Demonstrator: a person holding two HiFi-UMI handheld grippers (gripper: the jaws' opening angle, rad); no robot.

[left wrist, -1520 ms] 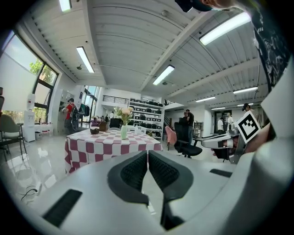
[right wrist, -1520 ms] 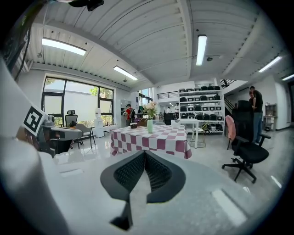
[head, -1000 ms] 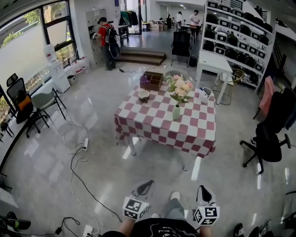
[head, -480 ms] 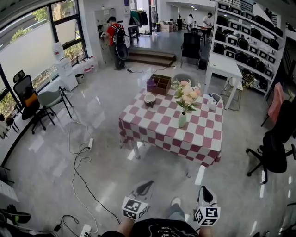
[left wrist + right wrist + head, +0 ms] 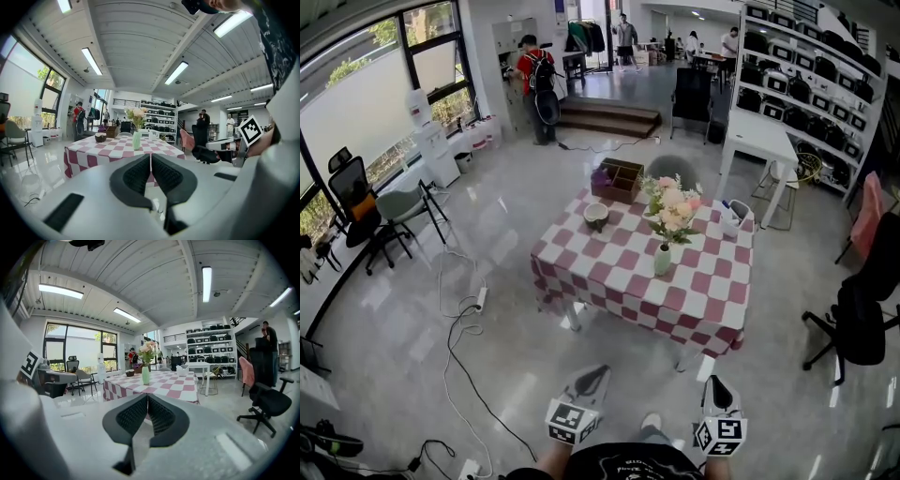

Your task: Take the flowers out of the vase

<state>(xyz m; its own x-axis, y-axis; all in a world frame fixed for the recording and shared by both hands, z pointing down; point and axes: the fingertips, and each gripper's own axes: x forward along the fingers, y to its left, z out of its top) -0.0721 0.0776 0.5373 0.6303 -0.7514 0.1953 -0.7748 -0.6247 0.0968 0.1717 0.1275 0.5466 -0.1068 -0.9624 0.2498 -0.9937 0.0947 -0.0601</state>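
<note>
While left tool (image 5: 150, 159) and right tool (image 5: 147, 399) sat closed, empty, your flowers (image 5: 672, 204) looked light, fragile. Stems (image 5: 665, 236) above the vase (image 5: 662, 261) seemed the hold.

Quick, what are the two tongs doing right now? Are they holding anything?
Left tongs: closed, holding nothing.
Right tongs: closed, holding nothing.

Showing a bright interior, lit evenly by ceiling strip lights (image 5: 206, 283) and by daylight entering through windows (image 5: 356, 108) at left. Glaring softly off the polished floor (image 5: 403, 309). Bending heavily at fisheye edges, darkening into black corners in both gripper views.
</note>
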